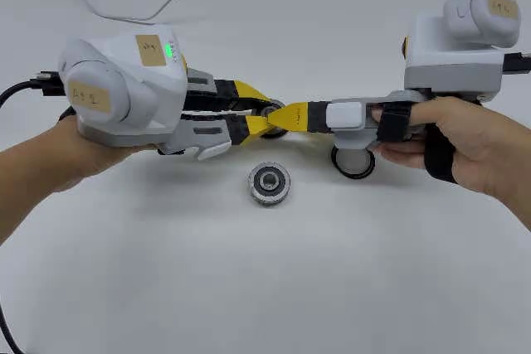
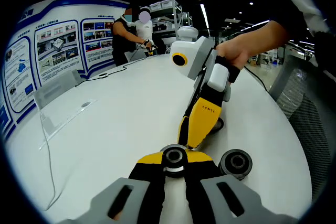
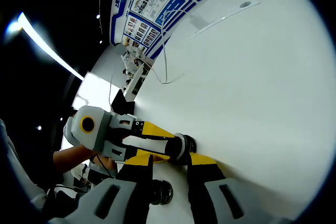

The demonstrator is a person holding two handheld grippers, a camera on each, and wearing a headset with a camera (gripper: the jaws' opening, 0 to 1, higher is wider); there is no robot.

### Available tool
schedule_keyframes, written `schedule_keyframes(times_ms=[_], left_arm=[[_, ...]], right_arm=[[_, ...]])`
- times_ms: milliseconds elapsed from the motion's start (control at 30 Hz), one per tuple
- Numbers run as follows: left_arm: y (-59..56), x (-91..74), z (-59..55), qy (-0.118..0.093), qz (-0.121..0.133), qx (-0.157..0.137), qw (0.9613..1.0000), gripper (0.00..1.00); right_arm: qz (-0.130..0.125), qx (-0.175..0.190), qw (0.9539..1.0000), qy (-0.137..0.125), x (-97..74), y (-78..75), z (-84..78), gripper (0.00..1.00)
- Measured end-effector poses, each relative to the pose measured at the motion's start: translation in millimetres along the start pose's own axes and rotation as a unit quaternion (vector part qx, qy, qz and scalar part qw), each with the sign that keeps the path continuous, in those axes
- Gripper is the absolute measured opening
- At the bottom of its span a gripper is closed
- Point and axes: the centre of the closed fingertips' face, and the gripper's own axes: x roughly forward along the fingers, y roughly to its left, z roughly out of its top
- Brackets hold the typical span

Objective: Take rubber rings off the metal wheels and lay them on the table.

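At the centre of the head view, the left gripper [image 1: 265,114] is clamped on a metal wheel [image 2: 174,160]. From the right of the frame, the right gripper [image 1: 280,116] meets that wheel with its jaws drawn narrow; I cannot tell whether they pinch anything. Just below them, a second wheel [image 1: 270,181] lies flat on the white table [image 1: 249,288]. A loose rubber ring [image 1: 355,175] lies to its right.
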Motion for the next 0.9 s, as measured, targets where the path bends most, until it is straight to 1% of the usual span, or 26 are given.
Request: schedule_keyframes(times_ms=[167,333,533,633,733,900], left_arm=[[-0.2,0.0,-0.2,0.000,0.001,0.000,1.0000,0.12],[0.0,0.3,-0.1,0.000,0.001,-0.001,1.0000,0.12],[-0.1,0.2,-0.1,0.001,0.001,-0.001,1.0000,0.12],[0.0,0.2,-0.1,0.001,0.001,0.000,1.0000,0.12],[0.0,0.3,-0.2,0.001,0.001,-0.001,1.0000,0.12],[0.3,0.3,-0.3,0.001,0.001,-0.001,1.0000,0.12]], right_arm=[[-0.005,-0.006,1.0000,-0.002,-0.6,-1.0,0.8,0.26],[-0.007,-0.001,1.0000,-0.007,-2.0,-2.7,1.9,0.24],[-0.011,-0.006,0.9999,-0.010,-2.3,-4.3,2.2,0.23],[-0.011,-0.009,0.9997,-0.019,-4.6,-4.5,6.2,0.19],[-0.011,-0.012,0.9997,-0.016,-4.2,-5.4,5.7,0.19],[-0.020,-0.014,0.9995,-0.021,-3.5,-8.9,7.7,0.17]])
